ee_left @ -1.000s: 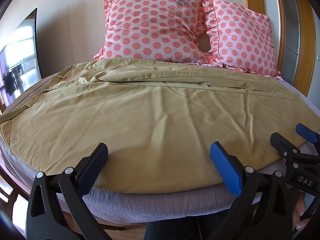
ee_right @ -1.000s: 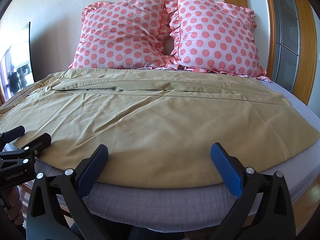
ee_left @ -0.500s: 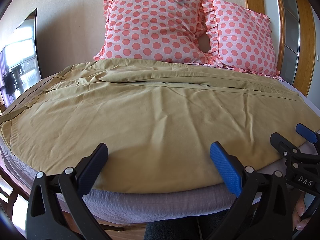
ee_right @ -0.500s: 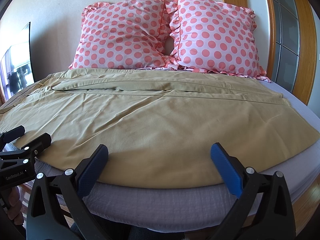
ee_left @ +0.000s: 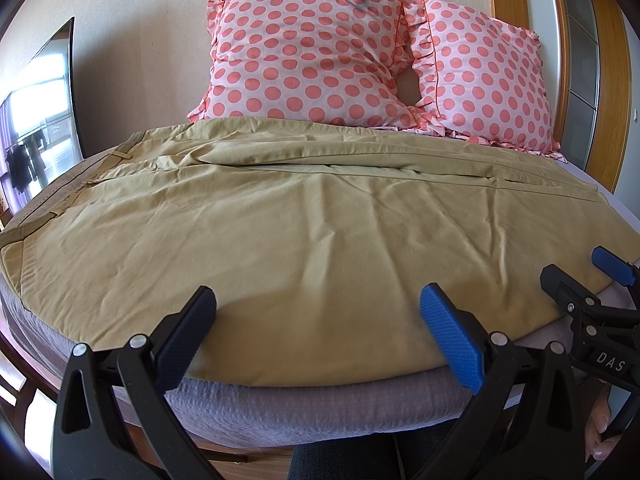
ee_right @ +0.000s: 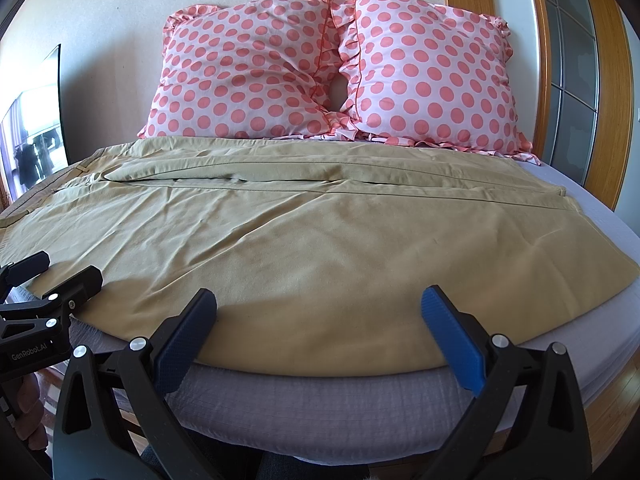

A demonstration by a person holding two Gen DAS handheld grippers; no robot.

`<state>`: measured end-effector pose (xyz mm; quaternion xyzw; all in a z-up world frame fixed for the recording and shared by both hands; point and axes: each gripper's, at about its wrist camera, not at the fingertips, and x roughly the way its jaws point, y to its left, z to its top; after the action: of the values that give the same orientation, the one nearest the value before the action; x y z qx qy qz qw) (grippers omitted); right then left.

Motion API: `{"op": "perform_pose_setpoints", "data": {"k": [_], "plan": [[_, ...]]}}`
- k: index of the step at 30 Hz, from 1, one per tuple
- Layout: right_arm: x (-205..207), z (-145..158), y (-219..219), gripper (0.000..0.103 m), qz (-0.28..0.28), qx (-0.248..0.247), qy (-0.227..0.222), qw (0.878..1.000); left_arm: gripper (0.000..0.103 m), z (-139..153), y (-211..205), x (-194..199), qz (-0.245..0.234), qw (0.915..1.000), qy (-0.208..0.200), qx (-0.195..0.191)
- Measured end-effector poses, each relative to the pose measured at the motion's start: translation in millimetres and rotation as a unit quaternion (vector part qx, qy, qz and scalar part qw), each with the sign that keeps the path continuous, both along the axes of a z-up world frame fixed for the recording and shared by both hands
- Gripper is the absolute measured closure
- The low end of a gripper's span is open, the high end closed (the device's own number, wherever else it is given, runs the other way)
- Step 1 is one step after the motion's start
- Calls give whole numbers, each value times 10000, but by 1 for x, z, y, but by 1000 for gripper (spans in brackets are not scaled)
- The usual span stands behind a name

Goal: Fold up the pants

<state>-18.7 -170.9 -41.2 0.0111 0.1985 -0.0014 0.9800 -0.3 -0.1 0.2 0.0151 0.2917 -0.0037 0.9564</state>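
Tan pants (ee_left: pixel 304 216) lie spread flat across the bed, waistband at the left, legs running right; they also show in the right wrist view (ee_right: pixel 320 248). My left gripper (ee_left: pixel 316 312) is open and empty, hovering over the pants' near edge. My right gripper (ee_right: pixel 318 312) is open and empty, also over the near edge. The right gripper shows at the right of the left wrist view (ee_left: pixel 580 276). The left gripper shows at the left of the right wrist view (ee_right: pixel 52 272).
Two pink polka-dot pillows (ee_left: pixel 320 52) (ee_right: pixel 432 72) lean on the wall at the bed's head. A grey sheet (ee_right: pixel 320 400) covers the mattress. A TV screen (ee_left: pixel 36 120) stands at the left. A wooden door frame (ee_right: pixel 552 80) is at the right.
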Motion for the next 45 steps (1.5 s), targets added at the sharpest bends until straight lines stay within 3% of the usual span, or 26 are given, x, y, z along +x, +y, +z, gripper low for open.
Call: {"op": "perform_pose_setpoints", "data": {"k": [35,39,42,45], "plan": [[1,1,-1,1,63,-21,4,10000,2,1,1,1,-39,10000,44,7],[22,25,-25,1,350,203,428,9983,2,6,5,6,-81,9996,281,-38],[31,61,-65,1,-126,439,100,9989,2,18,12,12,-31,9999,146,-65],[71,93,-117,1,-891,680,183,9935,2,36,20,16,54,9999,-58,-122]]}}
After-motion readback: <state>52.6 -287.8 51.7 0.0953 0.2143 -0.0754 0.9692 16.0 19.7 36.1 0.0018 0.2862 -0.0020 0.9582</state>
